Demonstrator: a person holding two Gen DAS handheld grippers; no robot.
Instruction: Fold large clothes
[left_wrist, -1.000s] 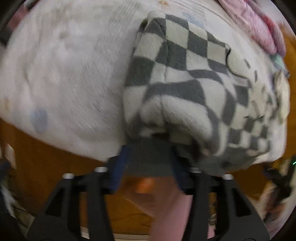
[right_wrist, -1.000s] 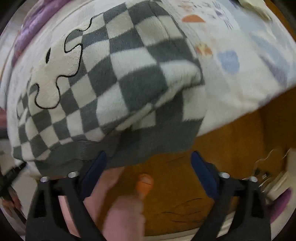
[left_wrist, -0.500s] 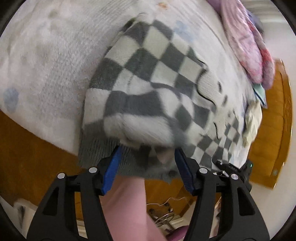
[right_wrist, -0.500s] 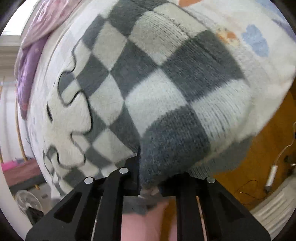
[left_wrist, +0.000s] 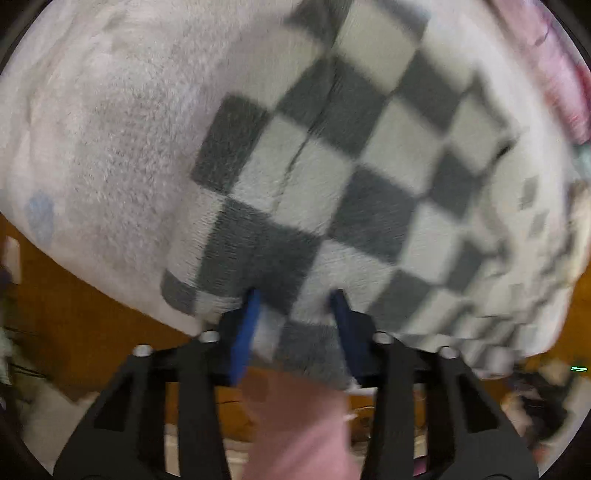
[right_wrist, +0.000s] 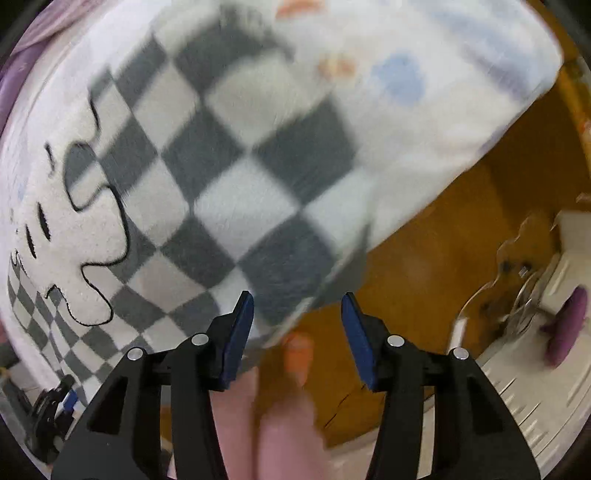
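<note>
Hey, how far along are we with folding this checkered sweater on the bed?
Done: the checkered sweater already lies doubled over on the white blanket.

In hand: the left gripper has been closing and has the sweater's near edge between its pads. The right gripper has just opened, its jaws off the cloth at the sweater's corner.

Left: probably one more fold, though blur hides details.

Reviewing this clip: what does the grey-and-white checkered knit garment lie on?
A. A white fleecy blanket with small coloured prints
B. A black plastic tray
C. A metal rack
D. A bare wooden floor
A: the grey-and-white checkered knit garment is spread over a white fleecy blanket whose blue and orange prints show in the right wrist view; the orange-brown floor appears only beyond the blanket's edge.
</note>
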